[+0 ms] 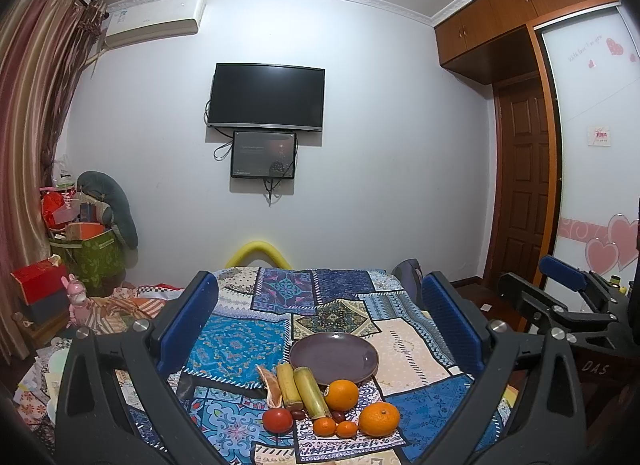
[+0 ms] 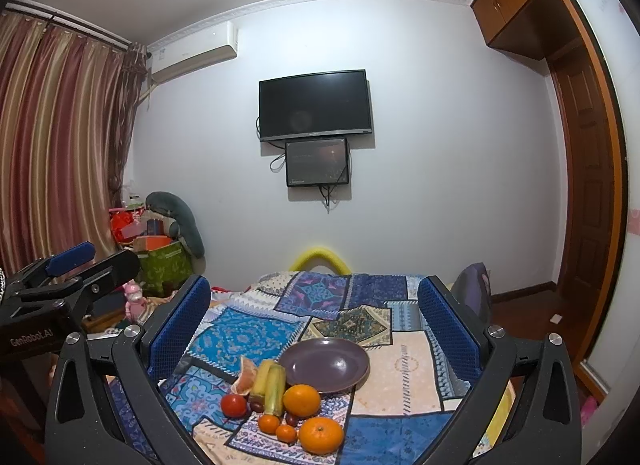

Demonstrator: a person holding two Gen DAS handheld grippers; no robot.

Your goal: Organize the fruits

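An empty purple plate (image 1: pixel 334 357) (image 2: pixel 325 364) sits on a patchwork cloth. In front of it lie two large oranges (image 1: pixel 341 394) (image 1: pixel 379 419), two small tangerines (image 1: pixel 324 426), a red tomato (image 1: pixel 277 420) (image 2: pixel 233 405), two sugarcane pieces (image 1: pixel 310 392) (image 2: pixel 275 389), a grapefruit wedge (image 1: pixel 267 385) (image 2: pixel 245 380) and dark dates (image 1: pixel 338 416). My left gripper (image 1: pixel 320 325) is open and empty, held above and short of the fruit. My right gripper (image 2: pixel 316 325) is open and empty, likewise above the fruit. Each gripper shows at the side of the other's view.
The cloth-covered table (image 1: pixel 404 349) stands before a white wall with a TV (image 1: pixel 267 97). Boxes and a plush toy (image 1: pixel 108 205) pile up at the left by the curtain. A wardrobe and door (image 1: pixel 524 185) are at the right.
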